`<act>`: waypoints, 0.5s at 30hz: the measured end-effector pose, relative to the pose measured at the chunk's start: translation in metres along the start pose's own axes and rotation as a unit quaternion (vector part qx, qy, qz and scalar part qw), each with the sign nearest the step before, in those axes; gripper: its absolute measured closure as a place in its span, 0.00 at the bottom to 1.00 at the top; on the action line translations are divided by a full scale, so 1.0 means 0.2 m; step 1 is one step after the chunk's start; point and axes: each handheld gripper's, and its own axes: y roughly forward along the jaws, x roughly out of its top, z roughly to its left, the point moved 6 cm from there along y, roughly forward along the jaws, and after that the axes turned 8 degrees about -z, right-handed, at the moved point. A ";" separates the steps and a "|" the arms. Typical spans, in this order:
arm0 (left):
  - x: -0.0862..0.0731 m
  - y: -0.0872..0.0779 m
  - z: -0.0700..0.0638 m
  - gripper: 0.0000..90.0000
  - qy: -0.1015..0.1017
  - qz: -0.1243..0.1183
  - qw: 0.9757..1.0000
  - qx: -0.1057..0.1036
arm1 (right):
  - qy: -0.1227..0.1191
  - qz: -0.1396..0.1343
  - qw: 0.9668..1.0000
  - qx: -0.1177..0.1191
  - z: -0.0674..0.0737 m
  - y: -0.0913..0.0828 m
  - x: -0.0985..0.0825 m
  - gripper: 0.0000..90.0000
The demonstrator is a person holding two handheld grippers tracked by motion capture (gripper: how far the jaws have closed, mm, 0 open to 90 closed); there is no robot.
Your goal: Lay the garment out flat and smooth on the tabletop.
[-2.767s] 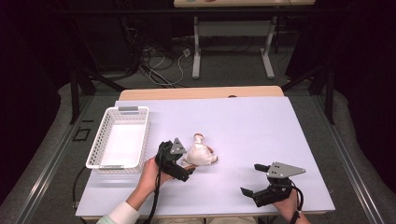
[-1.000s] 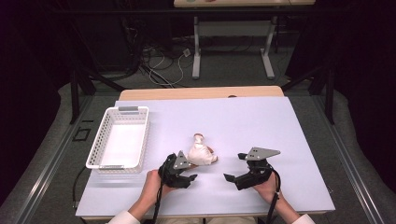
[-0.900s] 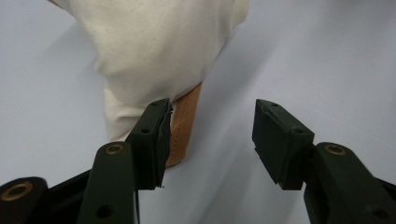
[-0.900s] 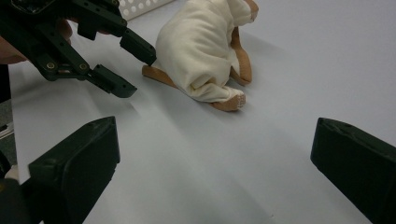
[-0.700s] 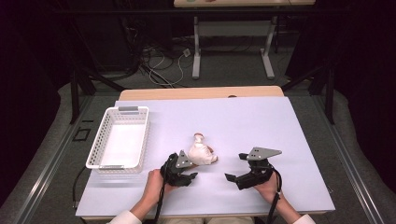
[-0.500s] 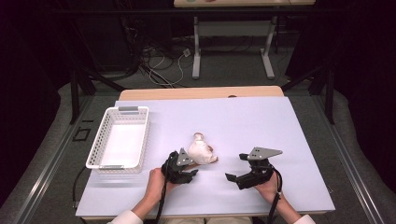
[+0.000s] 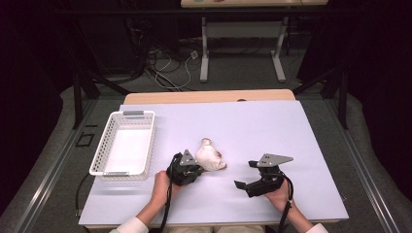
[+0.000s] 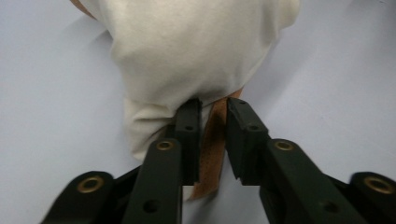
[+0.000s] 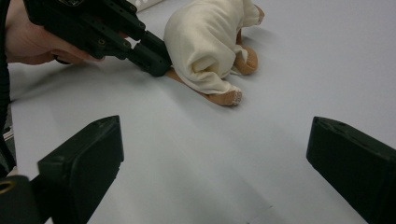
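Observation:
A soft toy [image 7: 210,158] with a cream cloth body and tan limbs lies in the middle of the white table. My left gripper [image 7: 197,168] meets it from the near left. In the left gripper view its jaws have just been closing, and the left gripper [image 8: 214,109] pinches a tan strip [image 8: 212,140] of the toy under the cream cloth [image 8: 187,51]. The right gripper view shows the toy [image 9: 205,42] with the left gripper [image 9: 156,63] at its edge. My right gripper [image 7: 245,174] rests to the toy's right, well apart from it. That right gripper [image 9: 215,140] stands wide open over bare table.
A white mesh basket [image 7: 99,155] stands at the table's left side, just left of the left hand. The table [image 7: 291,136] ends close behind both hands at the near edge. Beyond the far edge are a dark floor, cables and another table's legs.
The left gripper has edged right, up against the toy's near-left edge. The right gripper, earlier nearer the right corner, came up and left, then stayed put through the last second.

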 end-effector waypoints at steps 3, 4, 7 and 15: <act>0.00 0.00 0.00 0.95 0.007 0.003 1.000 0.006 | -0.008 -0.003 1.000 -0.002 0.00 0.00 0.00 0.06; 0.00 0.00 0.00 0.95 0.011 0.004 1.000 0.009 | -0.006 0.004 1.000 -0.002 0.01 0.00 0.00 0.06; 0.01 -0.02 0.00 0.96 0.011 0.004 1.000 0.006 | -0.006 0.001 1.000 -0.002 0.00 0.01 0.00 0.07; 0.00 -0.10 0.07 0.97 -0.004 -0.004 0.999 0.035 | -0.018 0.015 1.000 -0.015 -0.01 0.02 0.00 0.15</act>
